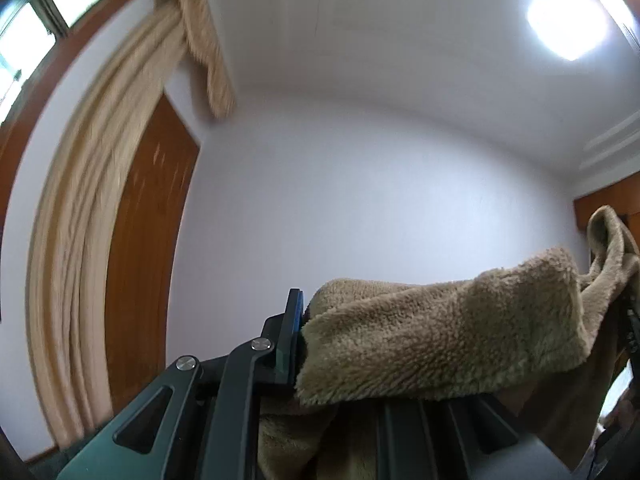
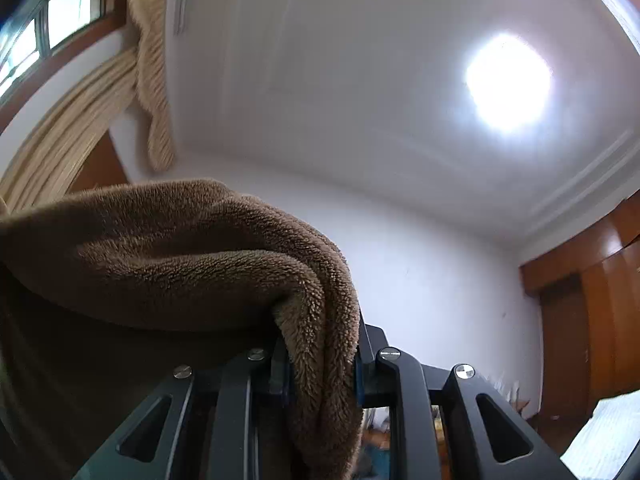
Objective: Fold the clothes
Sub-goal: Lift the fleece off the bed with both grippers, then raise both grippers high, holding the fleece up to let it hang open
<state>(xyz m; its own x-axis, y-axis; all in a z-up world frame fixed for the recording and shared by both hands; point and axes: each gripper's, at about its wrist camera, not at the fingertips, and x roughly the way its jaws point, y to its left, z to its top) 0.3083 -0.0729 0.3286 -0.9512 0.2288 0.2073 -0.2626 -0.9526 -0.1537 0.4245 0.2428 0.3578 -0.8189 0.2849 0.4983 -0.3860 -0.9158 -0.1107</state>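
Both cameras point up at the ceiling. A thick brown fleece garment is pinched in my left gripper; its left finger shows and the cloth hides the right one. From there the fleece stretches right toward the frame edge. In the right wrist view the same fleece garment drapes from the left into my right gripper, which is shut on a folded edge of it. The fabric hangs down between the two fingers and covers the left side of that view.
Beige curtains hang by a window at the left. Wooden panels line the wall, a wooden wardrobe stands at right, and a ceiling lamp glares. White bedding shows at the lower right.
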